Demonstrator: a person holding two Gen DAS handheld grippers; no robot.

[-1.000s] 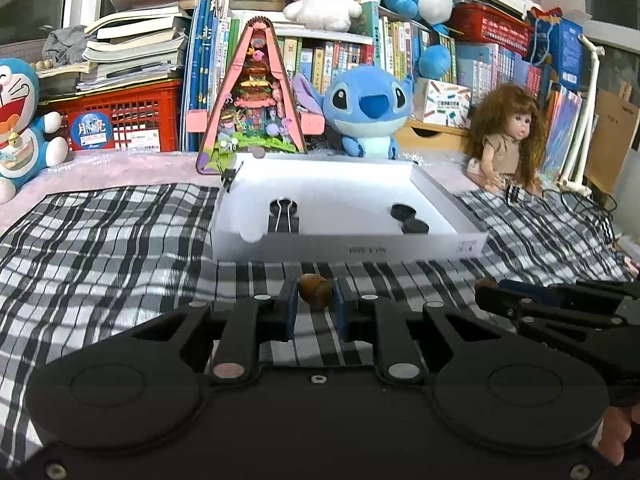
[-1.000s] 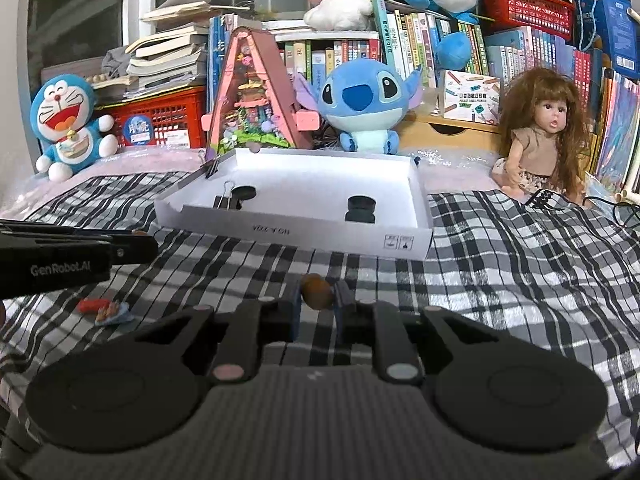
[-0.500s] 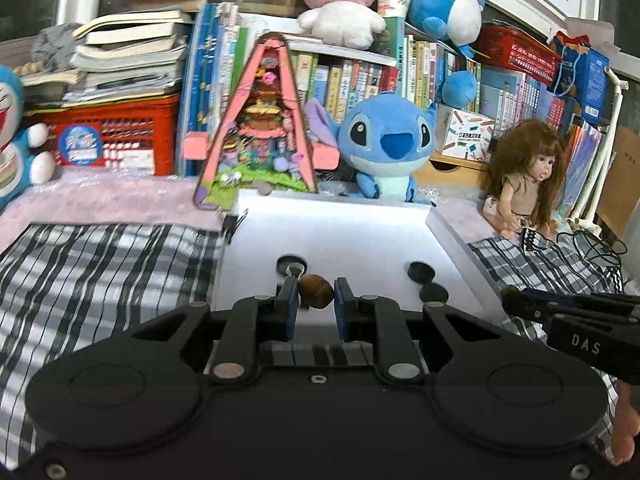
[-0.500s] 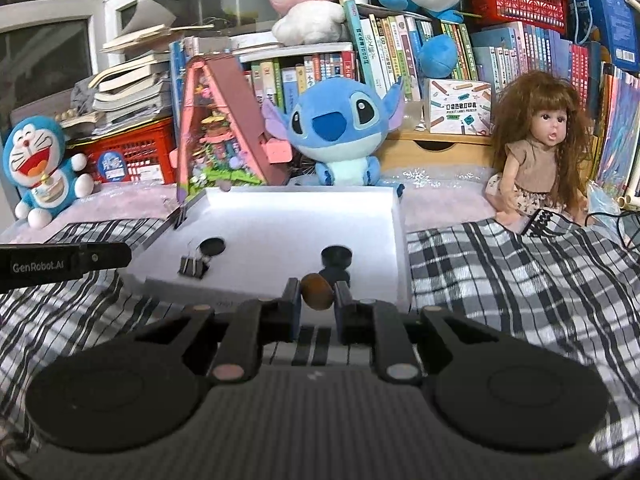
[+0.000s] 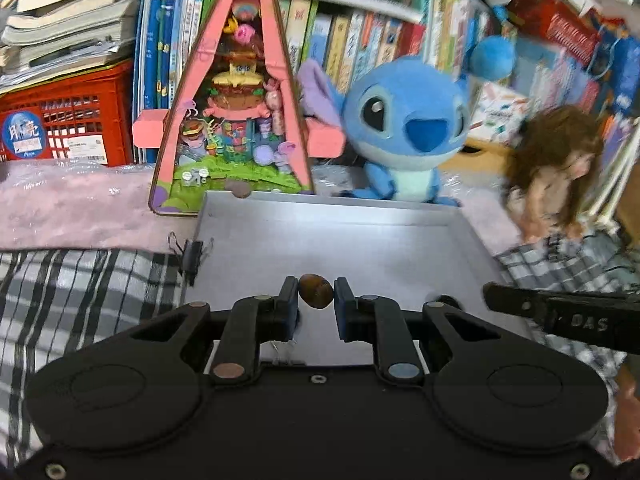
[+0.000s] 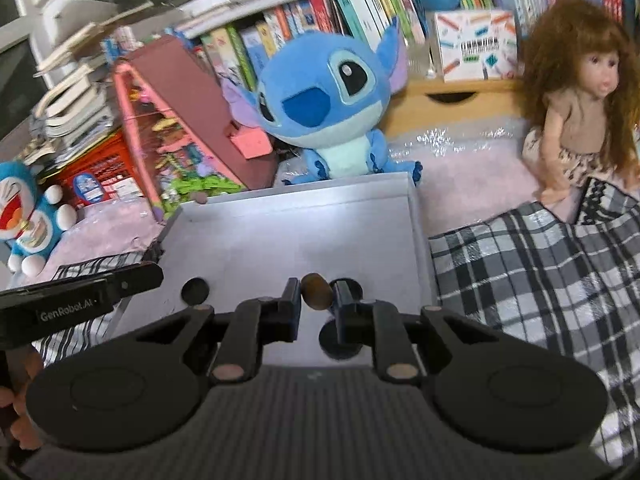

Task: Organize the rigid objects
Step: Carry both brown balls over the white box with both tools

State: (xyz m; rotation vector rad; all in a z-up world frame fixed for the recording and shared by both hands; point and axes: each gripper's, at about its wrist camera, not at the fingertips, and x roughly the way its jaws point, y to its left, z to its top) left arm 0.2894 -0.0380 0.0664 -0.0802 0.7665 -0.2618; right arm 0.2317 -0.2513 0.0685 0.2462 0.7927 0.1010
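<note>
My left gripper (image 5: 316, 298) is shut on a small brown pebble (image 5: 316, 295) and holds it over the white shallow box (image 5: 340, 248). My right gripper (image 6: 317, 298) is shut on another brown pebble (image 6: 316, 295), over the same box (image 6: 296, 236). Black round discs (image 6: 195, 290) lie on the box floor, one (image 6: 340, 338) below my right fingers. A black binder clip (image 5: 192, 256) sits at the box's left rim. The right gripper's body (image 5: 560, 318) shows at the right of the left wrist view; the left one (image 6: 76, 300) at the left of the right wrist view.
The box lies on a plaid cloth (image 6: 540, 272). Behind it stand a pink triangular toy house (image 5: 236, 120), a blue Stitch plush (image 5: 404, 128), a doll (image 6: 580, 100), a Doraemon plush (image 6: 28, 220), a red crate (image 5: 64, 120) and shelves of books.
Both grippers have moved forward with their pebbles, from above the plaid cloth in front of the box to over the box's inside. The jaws stayed shut.
</note>
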